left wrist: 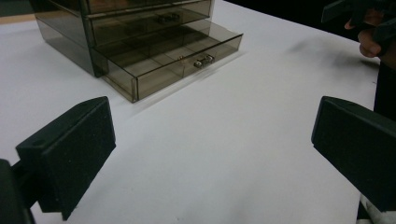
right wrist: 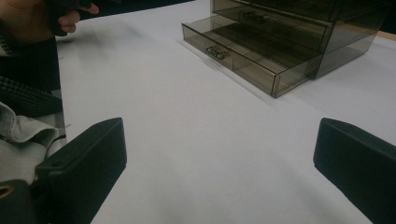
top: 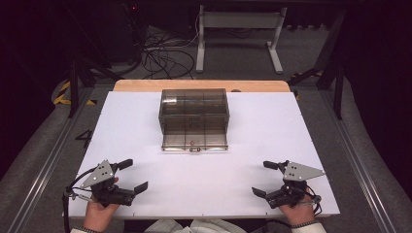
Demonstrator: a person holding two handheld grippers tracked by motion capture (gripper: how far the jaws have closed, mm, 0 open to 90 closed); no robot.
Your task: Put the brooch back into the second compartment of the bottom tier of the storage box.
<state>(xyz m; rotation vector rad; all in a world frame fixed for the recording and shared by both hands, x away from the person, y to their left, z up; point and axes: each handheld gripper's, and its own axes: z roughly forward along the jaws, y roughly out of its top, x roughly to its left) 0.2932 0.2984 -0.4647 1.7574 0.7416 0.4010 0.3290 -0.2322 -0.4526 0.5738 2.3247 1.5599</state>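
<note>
High view: we log a smoky clear drawer cabinet [top: 194, 118] at the white worktop's [top: 145, 126] far middle, its bottom drawer [top: 194, 143] pulled out; left claw [top: 129, 175] and right claw [top: 261, 178] sit near the front edge, well apart from it, jaws spread and empty. Left gripper view: we note the jaws wide apart over bare worktop, cabinet beyond. Right gripper view: likewise spread, the drawer handle [right wrist: 215, 52] facing us

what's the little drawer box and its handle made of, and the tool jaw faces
Drawer box: likely smoke-tinted clear plastic, glossy; you can see its dividers through the walls. Handle on the pulled-out bottom drawer: looks like shiny metal, too small to be sure. Left tool jaw faces: matte black with a fine grainy texture, probably foam or rubber padding.
</note>
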